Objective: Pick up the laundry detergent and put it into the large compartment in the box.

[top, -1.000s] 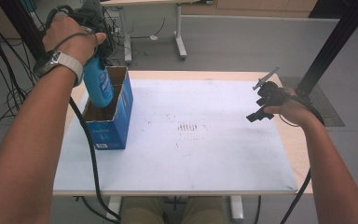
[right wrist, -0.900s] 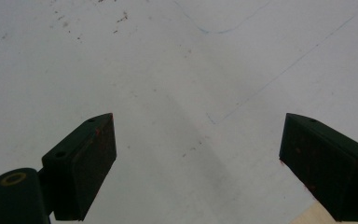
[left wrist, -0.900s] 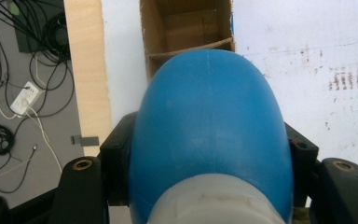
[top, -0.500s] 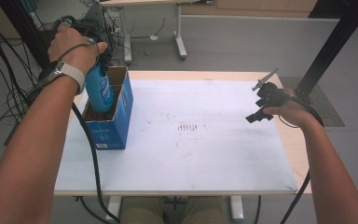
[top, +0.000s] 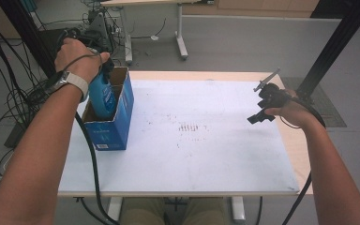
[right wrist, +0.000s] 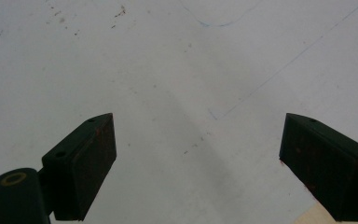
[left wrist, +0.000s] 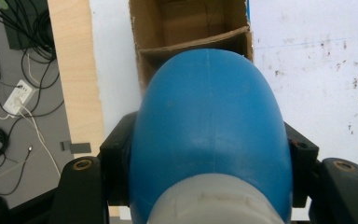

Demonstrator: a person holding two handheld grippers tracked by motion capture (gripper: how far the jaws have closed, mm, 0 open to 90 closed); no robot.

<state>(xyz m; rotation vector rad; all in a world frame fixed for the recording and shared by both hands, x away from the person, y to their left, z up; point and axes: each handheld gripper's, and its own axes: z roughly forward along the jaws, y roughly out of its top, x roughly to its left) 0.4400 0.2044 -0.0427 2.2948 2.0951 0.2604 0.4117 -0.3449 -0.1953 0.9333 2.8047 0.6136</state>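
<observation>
A blue bottle [top: 102, 96] with a grey cap end hangs bottom-down inside the open blue cardboard box [top: 117, 124] at the table's left. My left gripper [top: 104, 70] is shut on the bottle; in the left gripper view its jaws press both sides of the bottle [left wrist: 209, 135] above the box's divided brown interior [left wrist: 191, 28]. My right gripper [top: 261, 105] hovers over the table's right side. In the right gripper view it [right wrist: 198, 163] stands wide open with nothing between its fingers, over the white sheet.
A white sheet [top: 192, 131] with small dark stains covers the wooden table [top: 295, 140]. Cables [top: 9, 108] lie on the floor at the left. A black post [top: 337, 42] rises at the back right, and another table's legs [top: 180, 33] stand behind.
My left gripper has lowered the blue bottle deeper into the box. The right gripper has stayed in place.
</observation>
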